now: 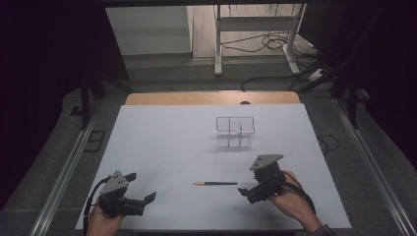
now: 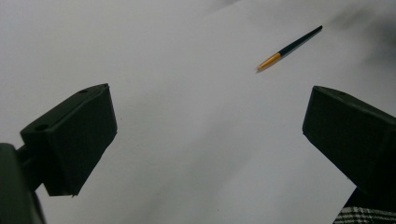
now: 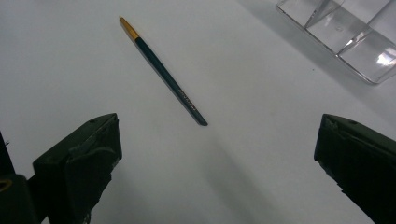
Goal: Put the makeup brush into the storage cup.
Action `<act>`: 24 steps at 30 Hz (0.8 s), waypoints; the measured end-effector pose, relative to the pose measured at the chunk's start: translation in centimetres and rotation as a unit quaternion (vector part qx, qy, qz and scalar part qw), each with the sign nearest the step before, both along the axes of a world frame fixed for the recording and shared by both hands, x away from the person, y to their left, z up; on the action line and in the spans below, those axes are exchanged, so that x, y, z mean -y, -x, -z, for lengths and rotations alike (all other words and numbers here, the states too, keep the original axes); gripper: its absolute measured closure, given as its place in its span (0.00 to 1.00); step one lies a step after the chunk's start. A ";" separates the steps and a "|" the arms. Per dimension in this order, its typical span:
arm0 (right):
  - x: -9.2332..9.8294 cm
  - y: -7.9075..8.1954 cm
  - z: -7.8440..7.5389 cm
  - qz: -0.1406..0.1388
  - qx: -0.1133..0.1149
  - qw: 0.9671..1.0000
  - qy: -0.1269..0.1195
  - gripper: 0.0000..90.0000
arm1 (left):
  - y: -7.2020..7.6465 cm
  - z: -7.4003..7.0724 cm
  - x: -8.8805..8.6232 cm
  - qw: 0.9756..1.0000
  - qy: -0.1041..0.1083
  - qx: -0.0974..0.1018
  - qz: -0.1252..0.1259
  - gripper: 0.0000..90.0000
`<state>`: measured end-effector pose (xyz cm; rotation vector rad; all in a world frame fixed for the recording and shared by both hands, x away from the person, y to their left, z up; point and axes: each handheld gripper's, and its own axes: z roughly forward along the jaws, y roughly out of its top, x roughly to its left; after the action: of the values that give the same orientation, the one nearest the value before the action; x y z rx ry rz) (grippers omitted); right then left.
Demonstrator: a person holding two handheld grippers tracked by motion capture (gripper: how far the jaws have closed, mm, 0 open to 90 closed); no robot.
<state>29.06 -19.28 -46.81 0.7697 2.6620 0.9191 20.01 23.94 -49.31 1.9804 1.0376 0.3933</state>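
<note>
A thin dark green pen [image 1: 215,183] with a gold tip lies flat on the white table sheet [image 1: 167,142], gold end toward the left. My right gripper [image 1: 247,190] hovers just right of the pen's dark end, jaws wide open and empty. In the right gripper view the pen [image 3: 162,70] lies ahead, between the open jaws. My left gripper [image 1: 141,187] stands open at the near left of the table, well apart from the pen. The left gripper view has the pen [image 2: 288,48] far off at the upper right.
A clear plastic organizer [image 1: 235,131] with several compartments stands behind the pen, toward the table's middle back; its corner [image 3: 348,32] appears in the right gripper view. The wooden table edge [image 1: 211,98] lies beyond the sheet. A metal frame [image 1: 255,34] and cables are on the floor behind.
</note>
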 end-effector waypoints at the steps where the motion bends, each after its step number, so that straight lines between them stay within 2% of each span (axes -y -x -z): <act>1: 0.0 0.0 0.0 0.000 0.000 1.000 0.000 0.01 | 0.0 0.0 0.0 1.000 0.000 0.000 0.000 0.04; 8: -1.3 -0.5 0.3 -0.024 -0.009 1.000 0.018 0.04 | 0.0 0.0 -0.1 1.000 0.001 0.000 -0.001 0.04; 17: -2.3 -1.1 0.5 -0.034 -0.015 0.999 0.027 0.03 | 0.0 0.1 -0.1 1.000 0.001 -0.002 -0.001 0.04; 24: -3.2 -1.5 0.9 -0.042 -0.025 0.998 0.045 0.00 | -0.1 0.1 -0.1 1.000 -0.001 -0.005 0.000 0.04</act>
<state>30.57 -16.11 -47.71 0.6739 2.7765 0.8019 20.07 24.01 -49.43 1.9849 1.0436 0.3850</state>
